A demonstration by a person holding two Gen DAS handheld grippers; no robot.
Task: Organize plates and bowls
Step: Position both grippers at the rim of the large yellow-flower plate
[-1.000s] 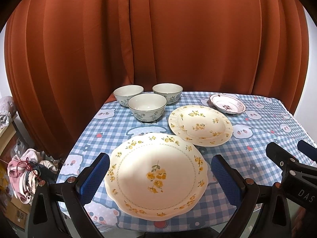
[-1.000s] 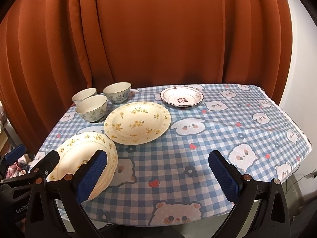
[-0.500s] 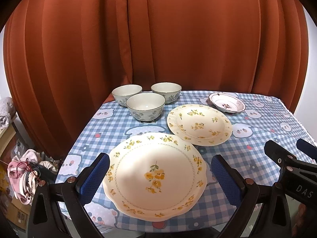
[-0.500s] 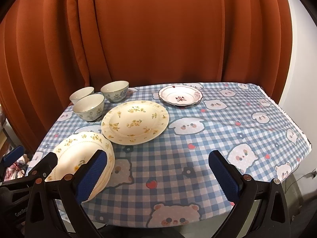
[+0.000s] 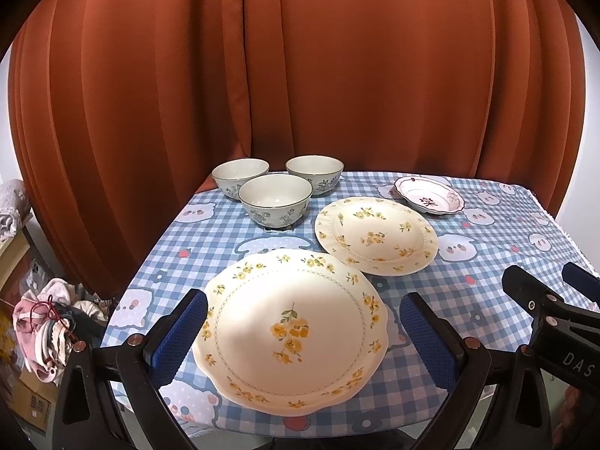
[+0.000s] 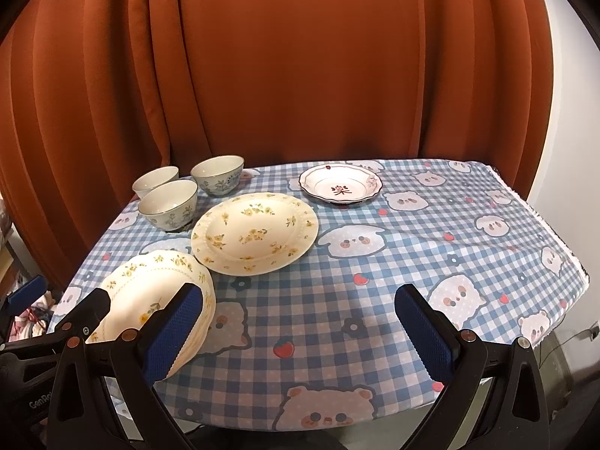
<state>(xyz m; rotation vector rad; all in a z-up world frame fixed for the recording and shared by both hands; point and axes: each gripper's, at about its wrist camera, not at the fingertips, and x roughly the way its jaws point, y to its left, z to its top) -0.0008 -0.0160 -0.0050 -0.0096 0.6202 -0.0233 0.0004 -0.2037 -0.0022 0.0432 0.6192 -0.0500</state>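
Hovering level at the table's near edge, left tool (image 5: 303,332) and right tool (image 6: 298,332) gape wide, empty.

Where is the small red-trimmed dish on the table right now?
The small red-trimmed dish sits at the table's far edge near the curtain, just beyond and to the right of the middle yellow-flowered plate.

A big rust-orange pleated curtain (image 6: 300,75) hangs behind the counter with its blue checked bear tablecloth (image 6: 375,281); a white wall (image 6: 562,131) stands beside it.
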